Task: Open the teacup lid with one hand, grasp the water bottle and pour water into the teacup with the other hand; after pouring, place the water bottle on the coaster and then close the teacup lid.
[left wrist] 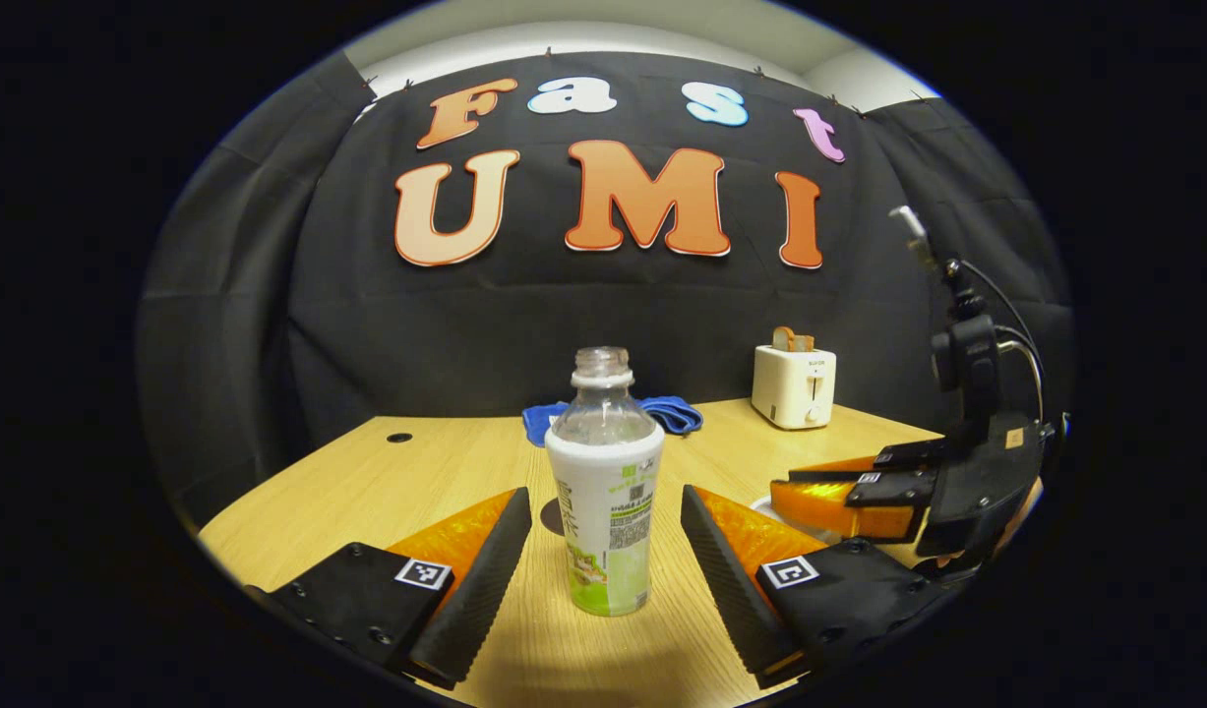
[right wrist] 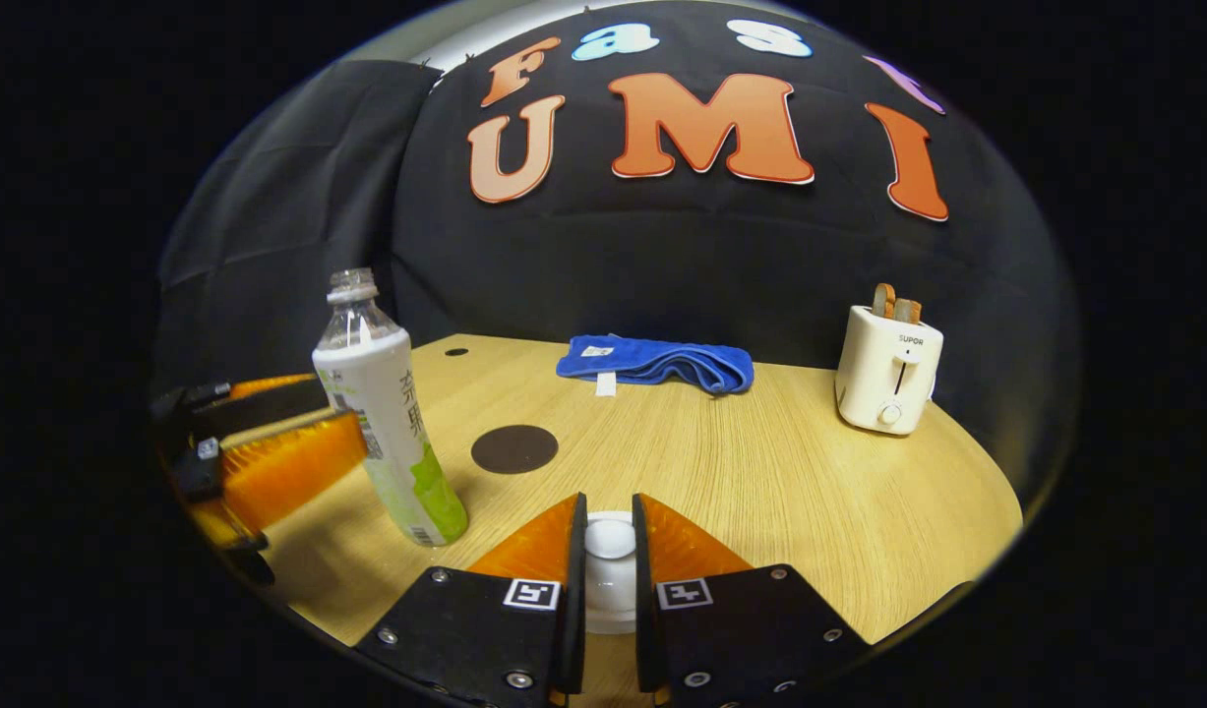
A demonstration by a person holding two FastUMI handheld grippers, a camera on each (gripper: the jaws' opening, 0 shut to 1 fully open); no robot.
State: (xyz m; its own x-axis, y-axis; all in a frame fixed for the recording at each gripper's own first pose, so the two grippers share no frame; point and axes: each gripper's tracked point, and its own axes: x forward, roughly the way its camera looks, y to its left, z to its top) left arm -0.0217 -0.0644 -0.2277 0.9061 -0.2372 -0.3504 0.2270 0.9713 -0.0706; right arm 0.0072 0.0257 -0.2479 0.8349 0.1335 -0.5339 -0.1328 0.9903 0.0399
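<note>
Bottle [left wrist: 605,487] standing uncapped on worktop [left wrist: 446,472], sitting between spread fingers of left claw [left wrist: 606,551], untouched. Right claw [right wrist: 610,551] pinching knob of teacup lid [right wrist: 610,539]. Advice: lifting lid straight up, squeezing bottle at label, keeping upright.

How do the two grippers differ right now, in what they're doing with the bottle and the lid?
The left gripper stands wide open with the water bottle between its fingers, untouched; the right gripper has its fingers closed on the knob of the teacup lid. The left gripper's target stands tall and uncapped; the right gripper's is low and white. Both work low over the wooden table.
</note>
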